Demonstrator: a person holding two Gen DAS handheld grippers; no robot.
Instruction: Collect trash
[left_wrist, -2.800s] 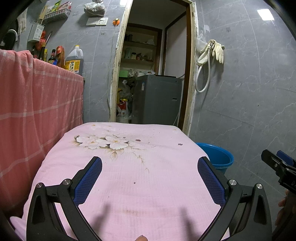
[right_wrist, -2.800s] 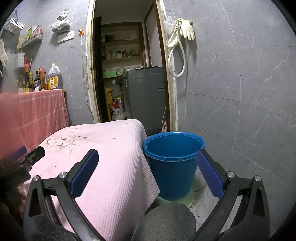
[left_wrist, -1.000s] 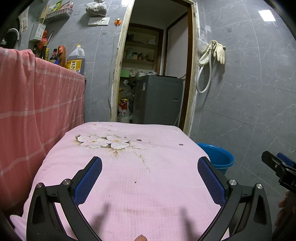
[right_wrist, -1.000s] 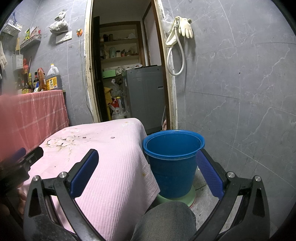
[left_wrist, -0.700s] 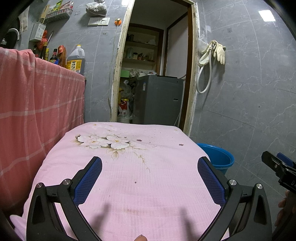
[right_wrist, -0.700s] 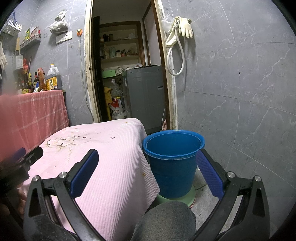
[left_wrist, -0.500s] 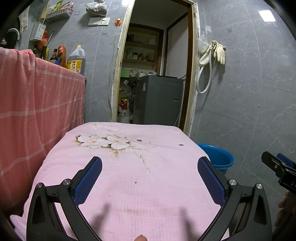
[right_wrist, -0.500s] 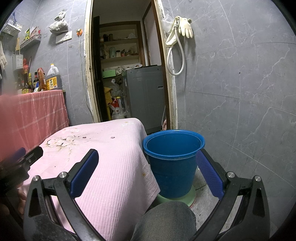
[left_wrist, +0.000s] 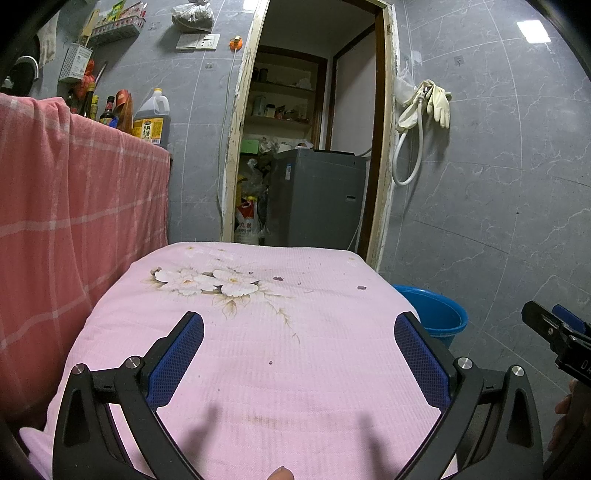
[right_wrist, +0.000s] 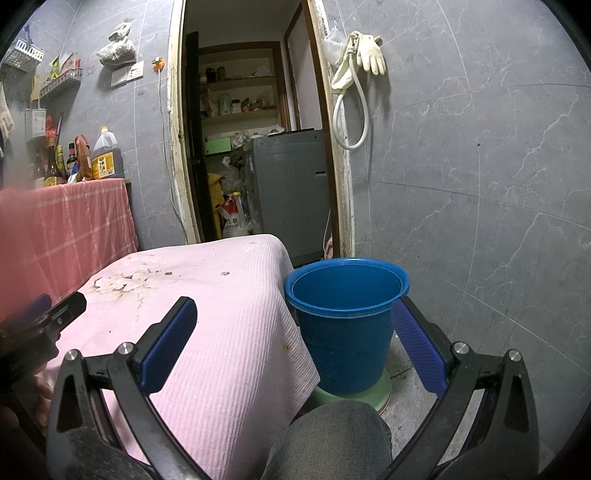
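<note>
Small dark scraps (left_wrist: 277, 278) are being seen scattered on the pink cloth (left_wrist: 295, 369) covering the surface; no larger trash is being shown. One scrap (left_wrist: 361, 287) is lying near the cloth's right edge, another speck (left_wrist: 270, 363) nearer the middle, between the fingers of the left tongs (left_wrist: 299, 328). The bucket (right_wrist: 347, 317), blue and seemingly empty, is standing on the floor just beside the surface's right corner, on a green base (right_wrist: 373, 391).

Both tongs are being held spread wide and nothing is being pinched. The left tongs are being hovered over the near part of the cloth, pointed toward the doorway. The right tongs (right_wrist: 295, 325) are being aimed at the bucket and the hanging cloth edge, with a grey-clad knee (right_wrist: 328, 439) showing below them.

No collecting is judged to be under way yet; a scrap is probably being picked as the first target.

Risks are being judged as follows. The scraps are tiny and flat, so the cloth is likely to be pinched along with them, and the cloth could be dragged or bunched. A scrap could be slipped from wide padded fingers while being carried across to the bucket and dropped on the floor. The bucket, perched on its base, could be nudged by a low approach. Whether some marks are stains and not loose bits cannot be told.
</note>
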